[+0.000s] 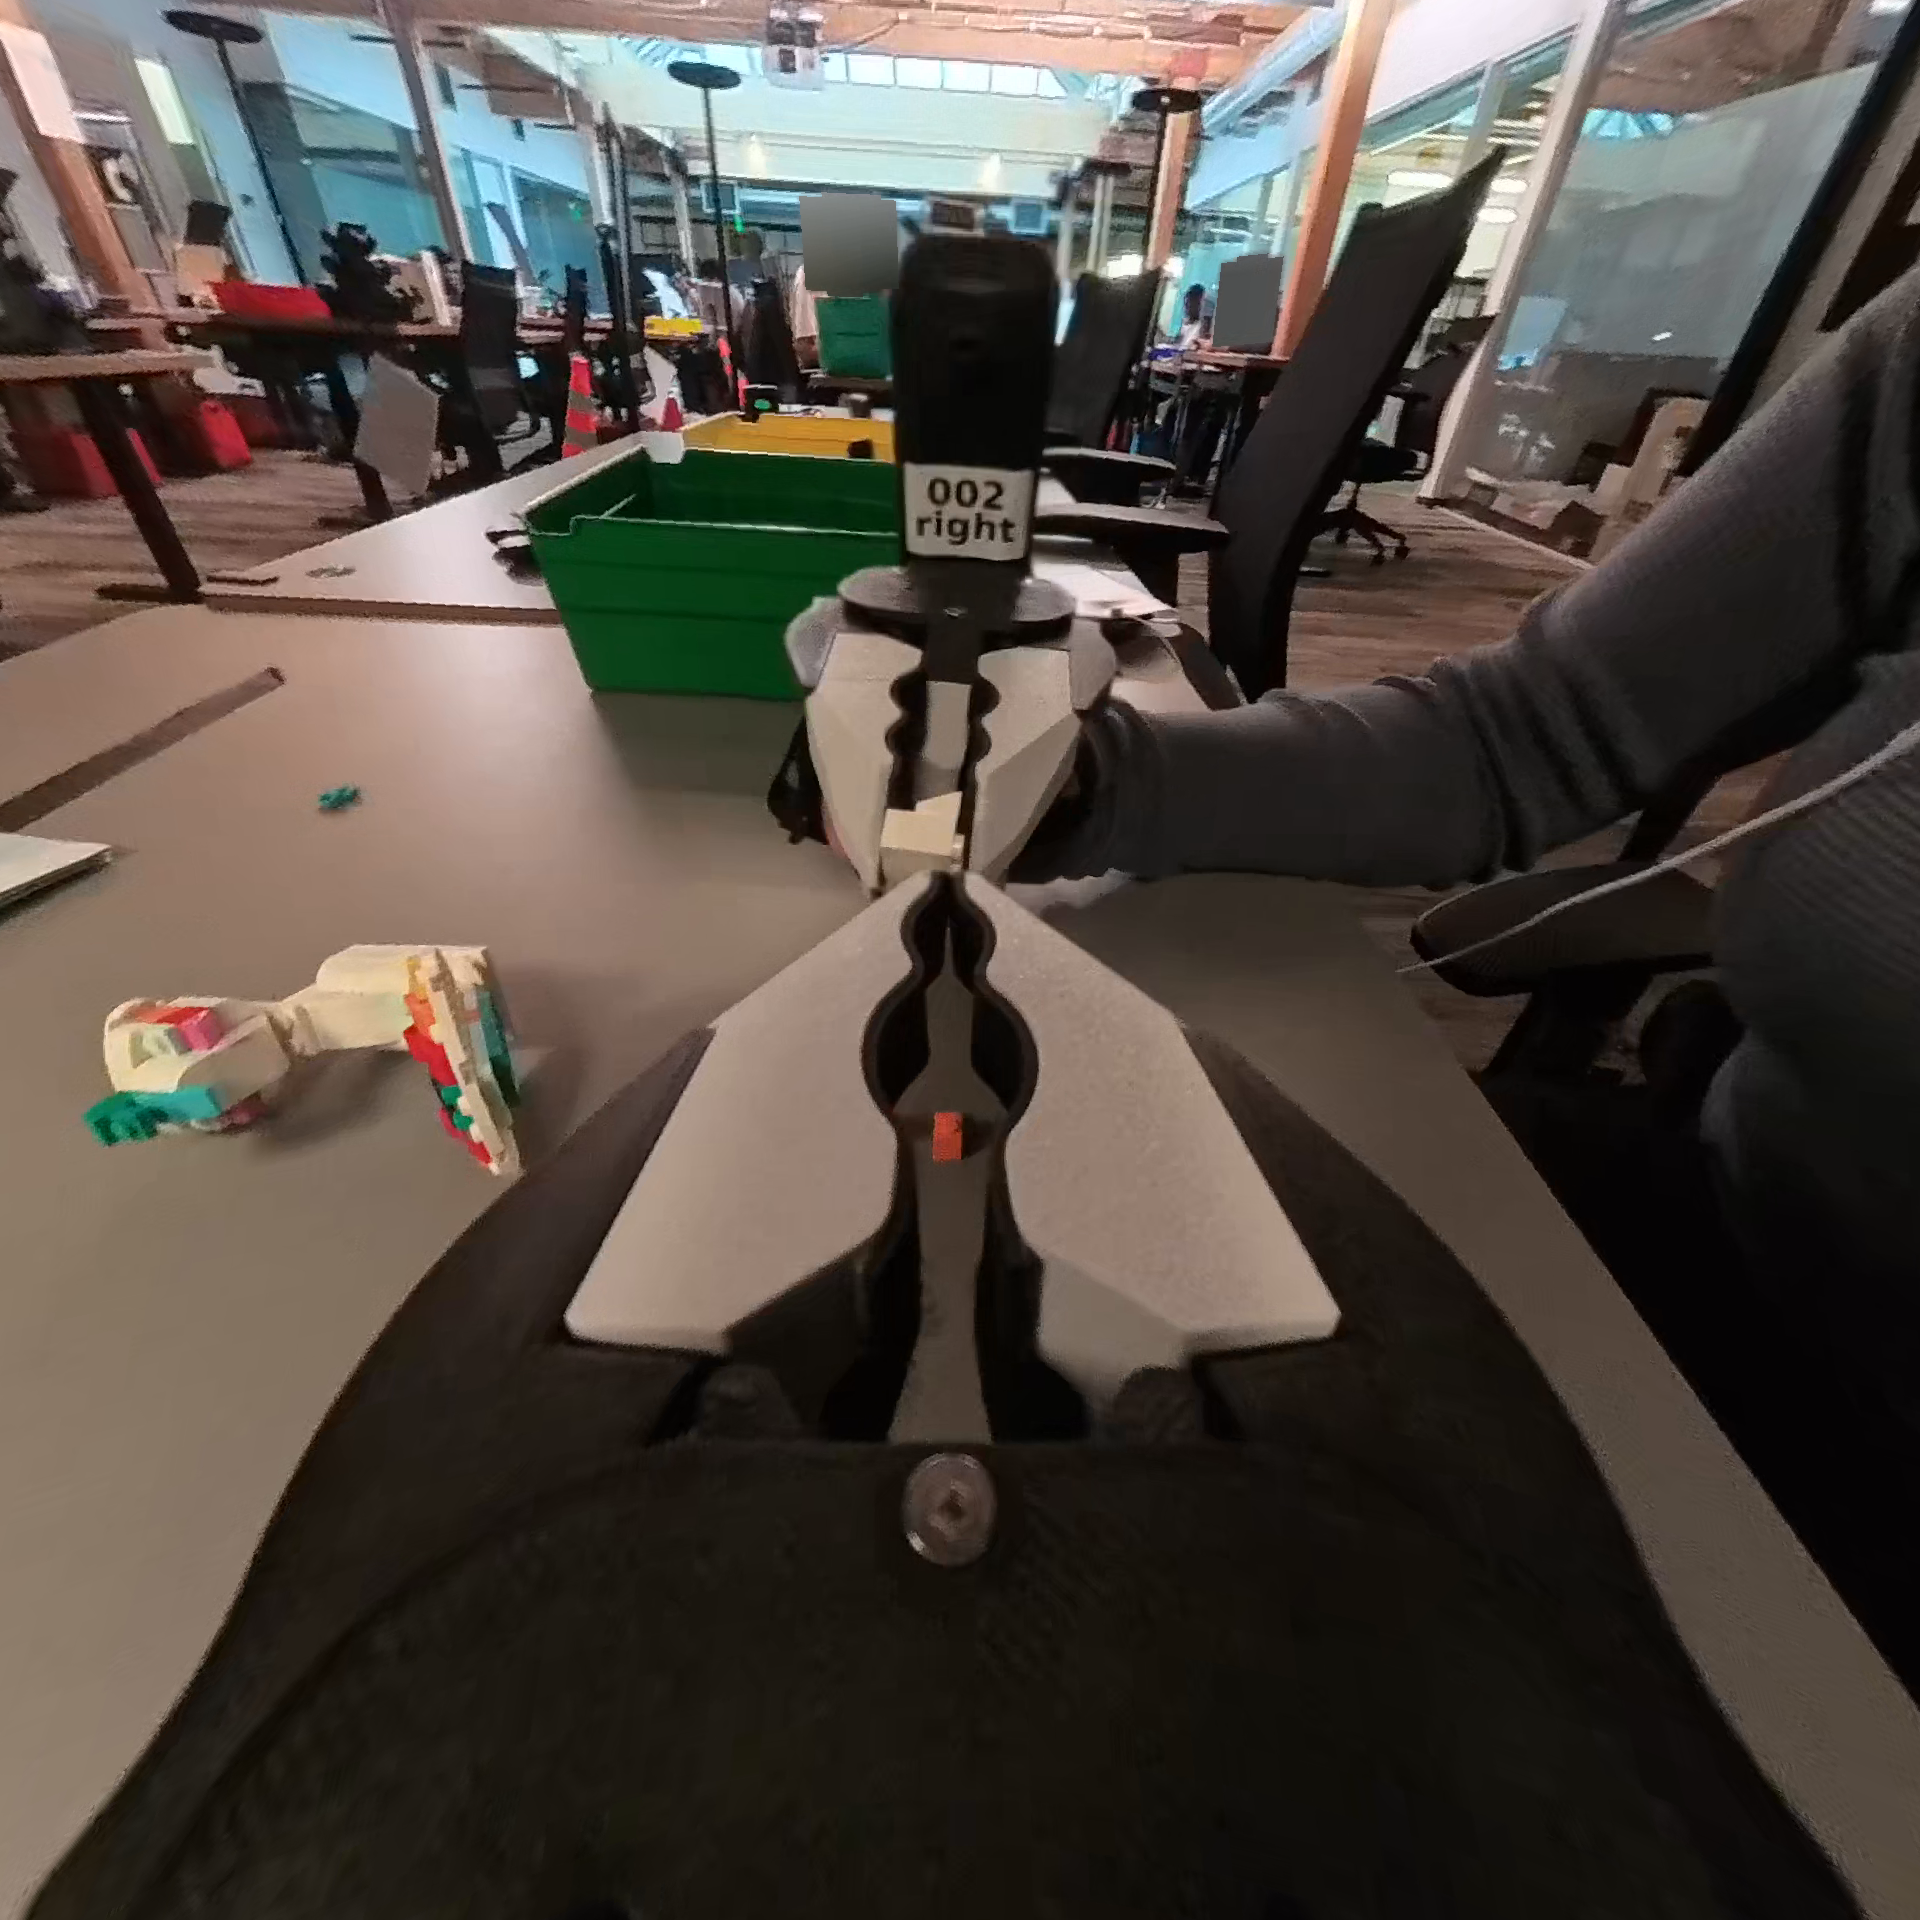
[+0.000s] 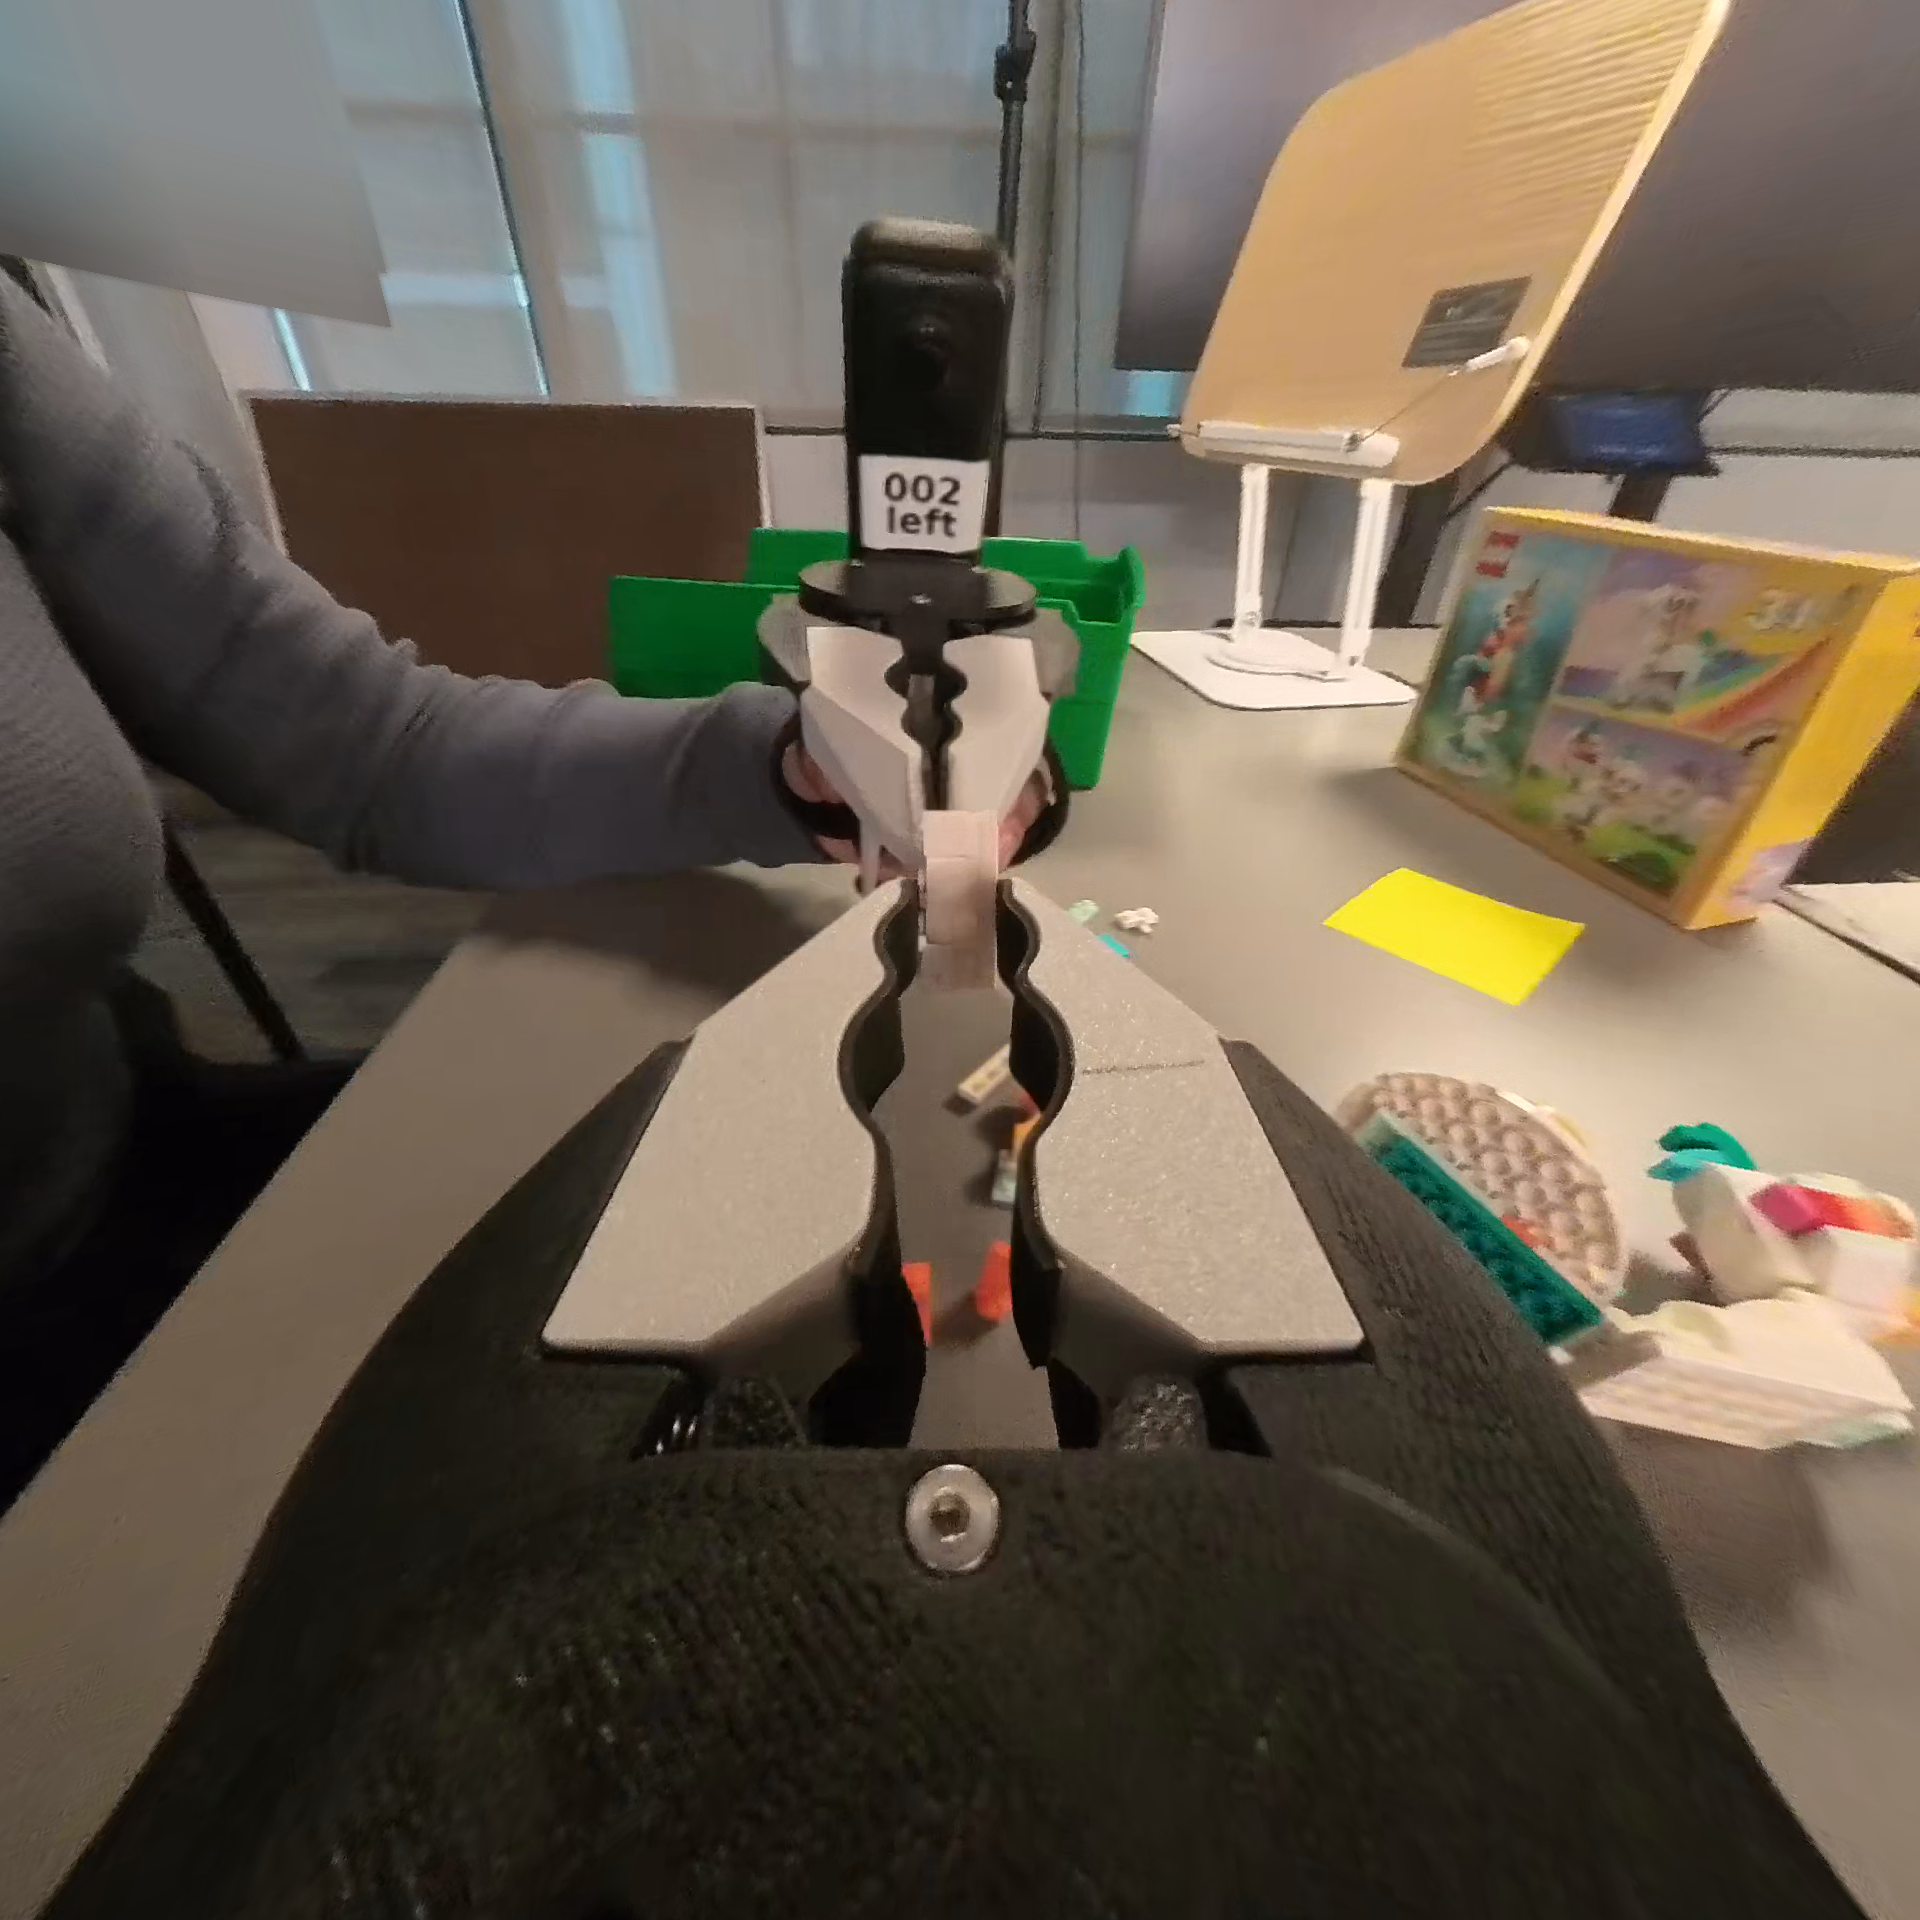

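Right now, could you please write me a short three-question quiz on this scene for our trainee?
1. True or false: the right tongs grip a small white toy-brick piece.
2. Which lies on the grey table near the yellow cardboard toy-brick box? A) a flat yellow paper sheet B) a red ceramic mug C) a blue pen.
3. Fill in: the open plastic bin on the table is ____.
Key: 1 true; 2 A; 3 green.

Matt grey table; glossy plastic bricks
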Available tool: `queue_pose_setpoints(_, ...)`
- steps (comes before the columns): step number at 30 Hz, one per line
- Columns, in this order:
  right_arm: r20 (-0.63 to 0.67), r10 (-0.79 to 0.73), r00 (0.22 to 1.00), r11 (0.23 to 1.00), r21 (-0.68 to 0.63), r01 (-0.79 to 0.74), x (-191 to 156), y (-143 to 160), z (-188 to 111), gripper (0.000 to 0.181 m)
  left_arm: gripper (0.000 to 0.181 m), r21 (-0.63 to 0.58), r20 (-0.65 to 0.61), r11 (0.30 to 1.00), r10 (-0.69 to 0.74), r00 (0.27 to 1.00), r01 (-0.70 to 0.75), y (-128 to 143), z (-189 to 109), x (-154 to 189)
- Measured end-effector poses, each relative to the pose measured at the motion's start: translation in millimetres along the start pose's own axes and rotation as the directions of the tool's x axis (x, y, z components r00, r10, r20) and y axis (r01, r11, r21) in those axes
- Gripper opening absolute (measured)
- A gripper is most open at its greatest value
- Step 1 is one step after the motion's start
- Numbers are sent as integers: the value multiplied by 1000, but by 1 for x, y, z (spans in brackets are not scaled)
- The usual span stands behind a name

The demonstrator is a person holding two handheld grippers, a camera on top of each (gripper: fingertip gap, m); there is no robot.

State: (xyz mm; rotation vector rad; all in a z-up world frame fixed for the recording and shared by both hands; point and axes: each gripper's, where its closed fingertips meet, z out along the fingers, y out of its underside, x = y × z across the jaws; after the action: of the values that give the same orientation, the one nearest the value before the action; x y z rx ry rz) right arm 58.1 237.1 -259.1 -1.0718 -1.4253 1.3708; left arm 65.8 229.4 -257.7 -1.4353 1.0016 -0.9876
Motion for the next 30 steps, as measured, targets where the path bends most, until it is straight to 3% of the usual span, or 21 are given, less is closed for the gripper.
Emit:
queue_pose_setpoints(2, -60, -44, 997, 999, -13, 44, 7, 1, -2, 12, 0, -20, 38, 1000, -22, 999, 23, 3, 2, -6)
queue_pose_setpoints(4, -183, -174, 967, 984, -75, 163, 20, 1, -6, 12, 18, -39, 46, 996, -74, 996, 76, 7, 2, -10)
queue_pose_setpoints(6, -299, -367, 881, 926, -203, 317, 31, 3, -10, 11, 26, -11, 69, 990, -138, 988, 139, 5, 2, -17)
queue_pose_setpoints(10, -398, -647, 650, 755, -452, 475, 48, 4, -14, 12, 24, 17, 211, 981, -190, 959, 191, 6, 6, -37)
queue_pose_setpoints(14, -314, -899, 306, 438, -684, 584, 54, 1, -15, 12, 22, 31, 252, 948, -313, 916, 316, 12, 13, -42)
queue_pose_setpoints(17, -207, -969, 137, 247, -753, 610, 51, 2, -9, 12, 26, 113, 171, 897, -441, 881, 427, 6, 13, -41)
queue_pose_setpoints(21, -139, -990, 16, 119, -780, 614, 47, 1, -4, 12, 10, 180, 78, 815, -570, 818, 551, 3, 9, -44)
queue_pose_setpoints(27, -37, -990, -135, -45, -830, 556, 49, 2, -1, 12, 7, 227, -66, 674, -710, 702, 703, 3, 6, -46)
queue_pose_setpoints(30, 1, -985, -171, -94, -839, 536, 50, 4, 0, 12, 9, 259, -95, 617, -749, 656, 743, 4, 5, -50)
